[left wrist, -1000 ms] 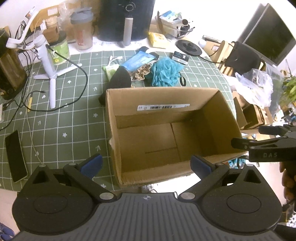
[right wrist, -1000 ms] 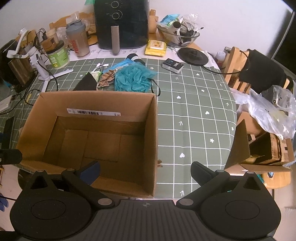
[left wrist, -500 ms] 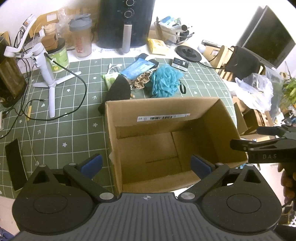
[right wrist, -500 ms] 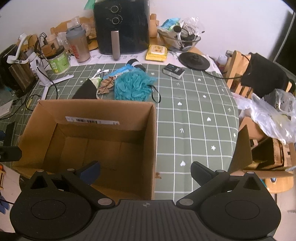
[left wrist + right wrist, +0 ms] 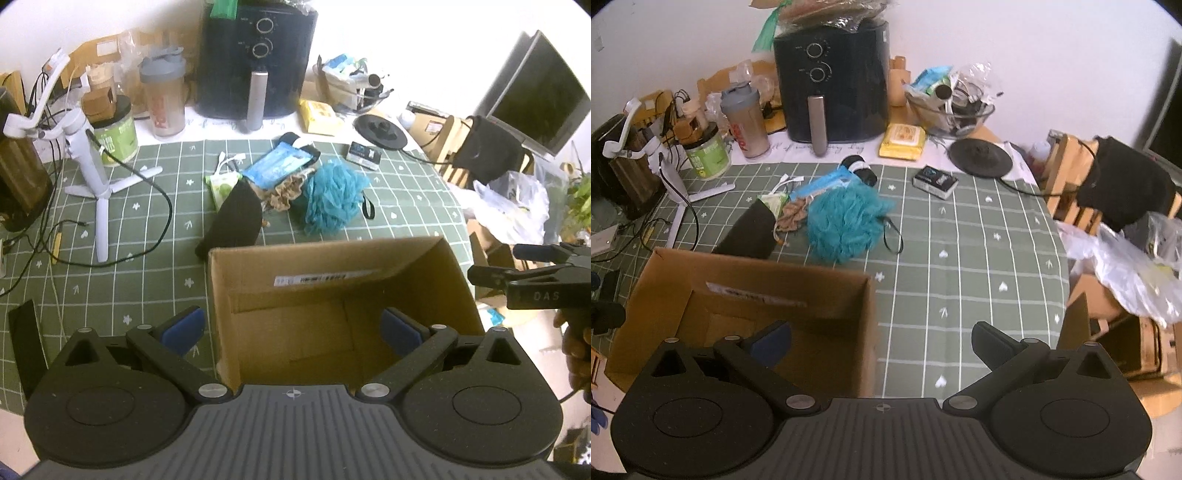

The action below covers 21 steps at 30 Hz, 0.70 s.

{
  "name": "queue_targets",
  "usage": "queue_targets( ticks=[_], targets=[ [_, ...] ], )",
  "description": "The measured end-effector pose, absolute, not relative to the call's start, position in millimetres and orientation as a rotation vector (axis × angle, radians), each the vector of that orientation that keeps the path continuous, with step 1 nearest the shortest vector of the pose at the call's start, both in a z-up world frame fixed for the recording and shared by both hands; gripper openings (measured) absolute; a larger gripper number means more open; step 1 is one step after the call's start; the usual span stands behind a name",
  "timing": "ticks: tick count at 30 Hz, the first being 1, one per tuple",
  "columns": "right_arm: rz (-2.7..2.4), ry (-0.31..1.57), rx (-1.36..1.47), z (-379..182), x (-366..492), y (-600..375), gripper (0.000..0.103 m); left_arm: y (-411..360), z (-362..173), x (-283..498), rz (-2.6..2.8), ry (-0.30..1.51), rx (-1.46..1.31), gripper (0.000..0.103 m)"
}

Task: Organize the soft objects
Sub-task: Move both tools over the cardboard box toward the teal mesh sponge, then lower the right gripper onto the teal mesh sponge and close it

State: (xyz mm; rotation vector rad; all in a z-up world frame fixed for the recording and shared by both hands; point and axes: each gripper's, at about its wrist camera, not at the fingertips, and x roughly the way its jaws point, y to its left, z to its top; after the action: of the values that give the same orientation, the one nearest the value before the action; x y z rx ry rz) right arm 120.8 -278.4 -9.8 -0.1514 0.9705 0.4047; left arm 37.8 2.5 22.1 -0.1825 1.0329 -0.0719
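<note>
An open cardboard box (image 5: 332,280) (image 5: 746,295) with nothing inside stands near the front of the green gridded tablecloth. Behind it lies a heap of soft things: a teal bath pouf (image 5: 334,199) (image 5: 846,221), a black cloth (image 5: 236,221) (image 5: 750,232), a tan scrunchie (image 5: 286,190) (image 5: 792,216), a blue packet (image 5: 279,164) and a green wipes pack (image 5: 221,184). My left gripper (image 5: 291,328) hovers open over the box's near rim. My right gripper (image 5: 881,339) hangs open above the box's right front corner; in the left wrist view its fingers (image 5: 491,275) show at the right, apart.
A black air fryer (image 5: 831,85), shaker bottle (image 5: 744,122), green jar (image 5: 707,155) and glass bowl (image 5: 951,110) line the back. A white tripod (image 5: 98,177) with cables stands left. A small dark box (image 5: 934,181), a black disc (image 5: 980,157) and a chair (image 5: 1123,184) sit right.
Both grippers have pulled back and tilted up, so the box sits lower in both views and more of the back wall shows. Nothing on the table has moved.
</note>
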Motion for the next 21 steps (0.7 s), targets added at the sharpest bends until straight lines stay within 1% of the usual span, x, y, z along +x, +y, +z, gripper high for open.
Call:
queue_targets(
  ticks=[11, 21],
  targets=[
    [0.474, 0.972, -0.106, -7.5, 164.8, -291.3, 0.103, 3.1, 24.9, 53.8, -0.048, 1.011, -0.176, 0.103],
    [0.545, 0.995, -0.089, -25.8, 211.1, -302.3, 0.103, 9.0, 22.8, 60.8, -0.08, 1.005, -0.237, 0.103]
  ],
)
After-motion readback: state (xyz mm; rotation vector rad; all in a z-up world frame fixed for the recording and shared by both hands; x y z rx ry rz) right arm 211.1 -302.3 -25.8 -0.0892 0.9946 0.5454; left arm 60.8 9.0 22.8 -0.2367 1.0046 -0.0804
